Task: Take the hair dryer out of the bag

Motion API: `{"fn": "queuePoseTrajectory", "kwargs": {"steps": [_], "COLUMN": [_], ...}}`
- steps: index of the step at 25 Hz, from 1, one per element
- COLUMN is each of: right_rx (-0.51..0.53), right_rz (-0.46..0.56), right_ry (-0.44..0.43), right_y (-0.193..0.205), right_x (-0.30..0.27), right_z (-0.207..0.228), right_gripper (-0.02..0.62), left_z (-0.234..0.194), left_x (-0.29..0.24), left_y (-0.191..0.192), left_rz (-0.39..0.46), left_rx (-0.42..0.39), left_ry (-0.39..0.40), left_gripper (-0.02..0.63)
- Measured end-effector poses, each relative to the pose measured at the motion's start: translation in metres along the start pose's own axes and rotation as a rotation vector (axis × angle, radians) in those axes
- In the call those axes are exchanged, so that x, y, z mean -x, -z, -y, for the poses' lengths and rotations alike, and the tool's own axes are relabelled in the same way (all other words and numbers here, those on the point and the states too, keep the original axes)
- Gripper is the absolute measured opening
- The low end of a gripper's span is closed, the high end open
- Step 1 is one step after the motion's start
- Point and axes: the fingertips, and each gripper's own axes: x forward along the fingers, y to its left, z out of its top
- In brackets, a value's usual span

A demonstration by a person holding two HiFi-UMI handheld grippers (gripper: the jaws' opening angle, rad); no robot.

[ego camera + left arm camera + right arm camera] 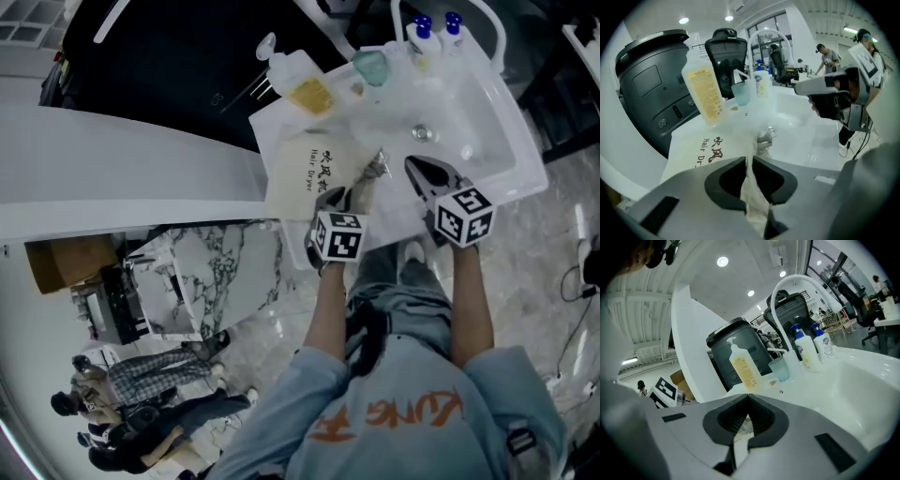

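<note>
White moulded washbasin counter (487, 141) under me, with a big dark grey bin behind it. The cream cloth bag (305, 173) printed "Hair Dryer" lies flat on the counter's left ledge, just beside the bowl, its mouth pointing toward me.

My left gripper (749, 158) has its fingers pinched on a gathered strip of that bag's cloth at the mouth end; the fabric runs right down between the jaws. My right gripper (414, 165) hangs over the bowl, apart from the bag, jaws closed together. Something pale shows behind the tips but I can't tell what.

The hair dryer itself doesn't show anywhere, the cloth hides whatever's inside. There's a small silvery bit at the bag's mouth, no clue what it is.

Container-wise, along the back edge:
- a clear pump bottle with a yellow label (307, 86), touching the bag's far edge
- a pale teal translucent cup (372, 66), contents unclear
- two white pump bottles with blue tops (424, 36), standing side by side
</note>
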Motion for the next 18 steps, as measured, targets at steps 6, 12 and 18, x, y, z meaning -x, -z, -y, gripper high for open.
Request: {"fn": "queuePoseTrajectory", "kwargs": {"steps": [6, 12, 18], "right_rx": [0.078, 0.188, 0.277], "right_rz": [-0.078, -0.188, -0.295], "right_ry": [-0.035, -0.11, -0.16], "right_y": [0.02, 0.047, 0.071], "right_x": [-0.027, -0.062, -0.089], "right_z": [-0.017, -0.046, -0.068], "right_gripper": [0.002, 0.027, 0.126], "left_z": [-0.023, -0.054, -0.074], "left_x": [0.021, 0.042, 0.056], "left_y": [-0.019, -0.033, -0.042], "left_rz": [0.155, 0.26, 0.337], "left_rx": [0.225, 0.379, 0.436], "left_ry": [0.055, 0.087, 0.086], "left_gripper": [0.037, 0.035, 0.035]}}
